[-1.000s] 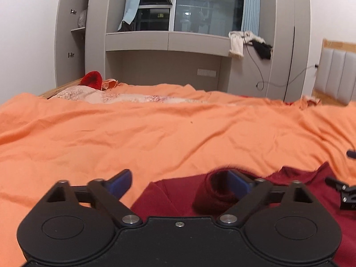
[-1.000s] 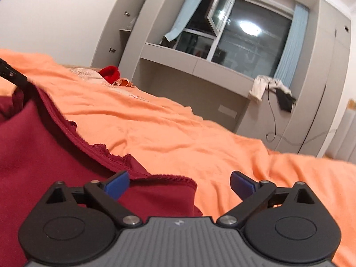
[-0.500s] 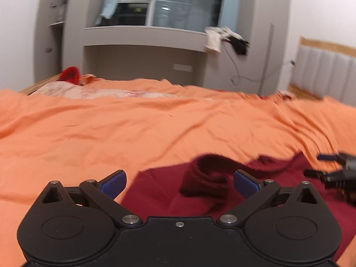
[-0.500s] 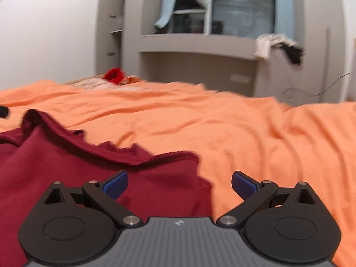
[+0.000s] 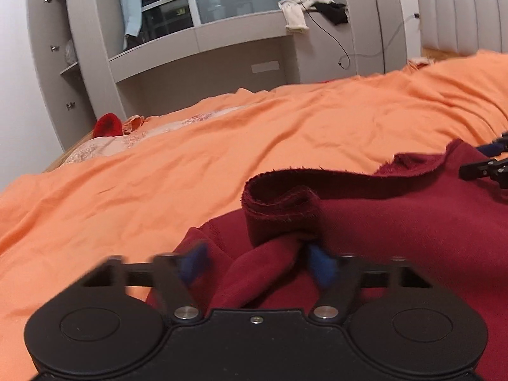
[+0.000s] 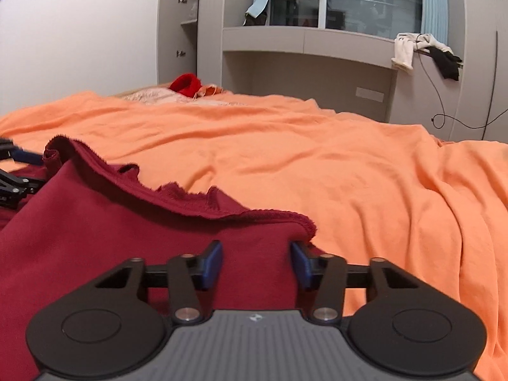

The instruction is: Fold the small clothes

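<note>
A dark red garment (image 5: 412,238) lies crumpled on the orange bedspread (image 5: 222,158), its frayed hem rolled up into a loop. My left gripper (image 5: 257,265) is low over its left part; the jaws are closing, blurred, with a bunched fold between the blue pads (image 5: 320,266). In the right wrist view my right gripper (image 6: 256,265) sits at the garment's (image 6: 95,222) right corner, jaws closing with the cloth edge between the pads (image 6: 300,265). Each gripper shows at the other view's edge: the right gripper (image 5: 489,165), the left gripper (image 6: 16,171).
The orange bedspread (image 6: 349,158) stretches far ahead and to the right. A bright red item (image 6: 185,84) lies at the bed's far end. Grey cabinets and a window ledge with draped clothes (image 6: 404,50) stand behind. A padded headboard (image 5: 460,16) is at the right.
Both grippers' jaws have narrowed from wide open around the red cloth. The left gripper has sunk toward the rolled hem and rolled, so its view tilts.
</note>
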A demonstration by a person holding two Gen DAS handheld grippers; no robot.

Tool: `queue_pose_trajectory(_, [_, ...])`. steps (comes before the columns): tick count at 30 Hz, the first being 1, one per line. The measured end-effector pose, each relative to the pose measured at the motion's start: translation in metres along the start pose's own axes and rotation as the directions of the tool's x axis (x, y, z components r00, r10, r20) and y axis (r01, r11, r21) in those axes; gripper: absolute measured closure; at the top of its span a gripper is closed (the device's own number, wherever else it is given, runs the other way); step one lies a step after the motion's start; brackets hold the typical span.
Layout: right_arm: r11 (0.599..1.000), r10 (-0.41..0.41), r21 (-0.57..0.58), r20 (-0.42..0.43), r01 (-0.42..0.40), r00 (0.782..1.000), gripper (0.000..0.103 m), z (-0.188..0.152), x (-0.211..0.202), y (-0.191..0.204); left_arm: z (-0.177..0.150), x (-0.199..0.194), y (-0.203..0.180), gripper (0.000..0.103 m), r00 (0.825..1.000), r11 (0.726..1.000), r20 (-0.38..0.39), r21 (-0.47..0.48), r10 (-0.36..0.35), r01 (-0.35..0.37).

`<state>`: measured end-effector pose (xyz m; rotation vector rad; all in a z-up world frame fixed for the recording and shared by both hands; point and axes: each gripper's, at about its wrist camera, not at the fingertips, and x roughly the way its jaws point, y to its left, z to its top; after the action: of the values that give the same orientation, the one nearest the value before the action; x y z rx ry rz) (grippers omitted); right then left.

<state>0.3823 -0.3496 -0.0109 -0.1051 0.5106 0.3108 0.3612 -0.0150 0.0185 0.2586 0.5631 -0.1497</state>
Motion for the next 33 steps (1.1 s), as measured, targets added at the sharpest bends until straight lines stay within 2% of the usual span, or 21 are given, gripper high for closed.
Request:
queue_pose_trajectory(2, [1.0, -0.012, 0.0, 0.017, 0.012, 1.0, 0.085, 0.001, -0.003, -0.001, 0.001, -0.002, 0.005, 0.083, 1.0, 0.999, 0.016, -0.031, 0.014, -0.014])
queue_pose_trajectory(4, [1.0, -0.016, -0.009, 0.034, 0.016, 0.999, 0.094, 0.001, -0.006, 0.0, 0.003, -0.006, 0.011, 0.096, 0.999, 0.997, 0.039, -0.077, 0.026, -0.023])
queue_pose_trajectory(5, [0.999, -0.026, -0.017, 0.044, 0.027, 0.999, 0.098, 0.002, -0.008, 0.002, 0.004, -0.009, 0.015, 0.097, 0.998, 0.994, 0.052, -0.103, 0.039, -0.033])
queue_pose_trajectory(10, [0.994, -0.098, -0.037, 0.123, 0.104, 0.988, 0.099, 0.008, -0.015, 0.008, 0.011, -0.021, 0.043, 0.098, 0.99, 0.964, 0.093, -0.251, 0.109, -0.082])
queue_pose_trajectory(15, [0.989, -0.147, 0.002, 0.101, 0.148, 0.984, 0.099, 0.009, -0.003, 0.007, 0.007, -0.007, 0.059, 0.098, 0.991, 0.938, -0.011, -0.32, 0.136, -0.133])
queue_pose_trajectory(19, [0.99, -0.141, 0.035, 0.038, 0.14, 0.989, 0.097, 0.004, 0.01, 0.0, 0.003, 0.002, 0.058, 0.096, 0.989, 0.939, -0.051, -0.313, 0.135, -0.144])
queue_pose_trajectory(20, [0.989, -0.14, 0.044, 0.029, 0.139, 0.99, 0.087, 0.003, 0.011, -0.003, 0.001, 0.006, 0.057, 0.092, 0.988, 0.94, -0.067, -0.305, 0.141, -0.154])
queue_pose_trajectory(21, [0.988, -0.144, 0.054, 0.02, 0.143, 0.989, 0.063, 0.003, 0.011, -0.005, -0.001, 0.01, 0.055, 0.087, 0.984, 0.94, -0.091, -0.295, 0.151, -0.172])
queue_pose_trajectory(22, [0.986, -0.156, 0.063, 0.019, 0.155, 0.988, 0.051, 0.002, 0.01, -0.007, -0.004, 0.014, 0.054, 0.079, 0.98, 0.939, -0.112, -0.285, 0.164, -0.19])
queue_pose_trajectory(23, [0.984, -0.163, 0.073, 0.03, 0.161, 0.986, 0.034, 0.002, 0.007, -0.009, -0.005, 0.016, 0.054, 0.074, 0.977, 0.94, -0.121, -0.278, 0.173, -0.201])
queue_pose_trajectory(24, [0.984, -0.16, 0.082, 0.041, 0.156, 0.986, 0.021, 0.001, 0.004, -0.011, -0.005, 0.015, 0.054, 0.074, 0.976, 0.939, -0.12, -0.274, 0.182, -0.209])
queue_pose_trajectory(26, [0.984, -0.157, 0.09, 0.054, 0.152, 0.986, 0.005, -0.001, -0.003, -0.015, -0.003, 0.011, 0.053, 0.063, 0.975, 0.94, -0.111, -0.265, 0.193, -0.216])
queue_pose_trajectory(28, [0.984, -0.164, 0.079, 0.057, 0.16, 0.985, 0.002, -0.003, -0.011, -0.016, -0.003, 0.008, 0.052, 0.05, 0.972, 0.937, -0.108, -0.262, 0.209, -0.23])
queue_pose_trajectory(33, [0.977, -0.209, 0.049, 0.039, 0.207, 0.977, 0.0, -0.014, -0.031, -0.019, -0.005, 0.003, 0.059, 0.038, 0.97, 0.924, -0.112, -0.298, 0.215, -0.239])
